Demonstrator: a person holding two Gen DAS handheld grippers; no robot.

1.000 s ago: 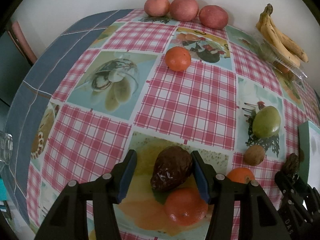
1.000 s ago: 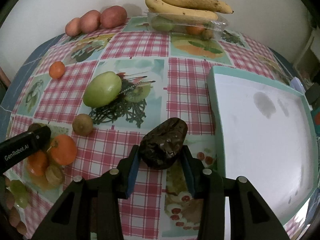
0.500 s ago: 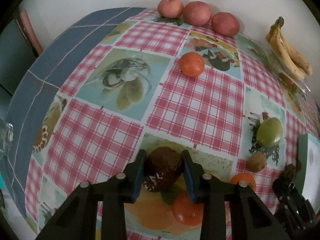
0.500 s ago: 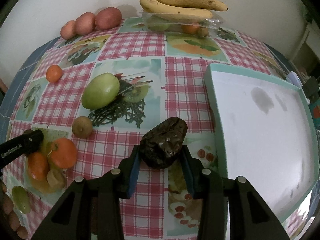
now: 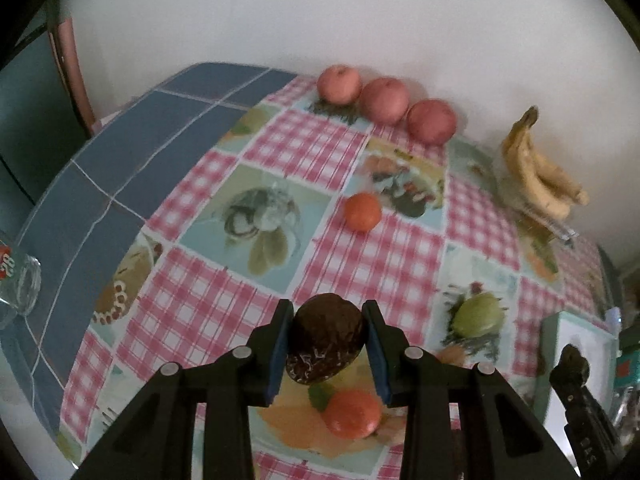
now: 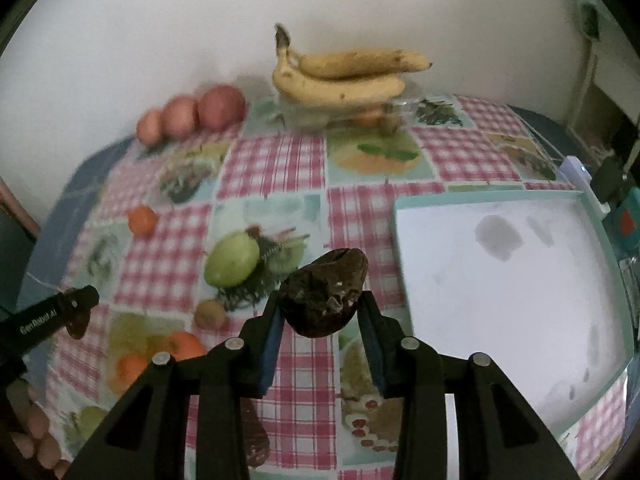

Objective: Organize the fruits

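A dark wrinkled fruit (image 5: 326,340) is clamped between the pads of the left hand-held gripper (image 5: 327,346), above an orange (image 5: 352,413) on the tabletop (image 5: 192,308). A second dark wrinkled fruit (image 6: 326,293) is gripped by the right hand-held gripper (image 6: 320,334), held clear of the checked cloth, just beside the pale tray (image 6: 404,264)

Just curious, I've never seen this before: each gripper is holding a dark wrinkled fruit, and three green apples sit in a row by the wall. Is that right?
Not quite. The three apples by the wall are red, not green, as the left wrist view shows. The rest holds: the left gripper grips one dark wrinkled fruit and the right gripper grips another dark fruit.
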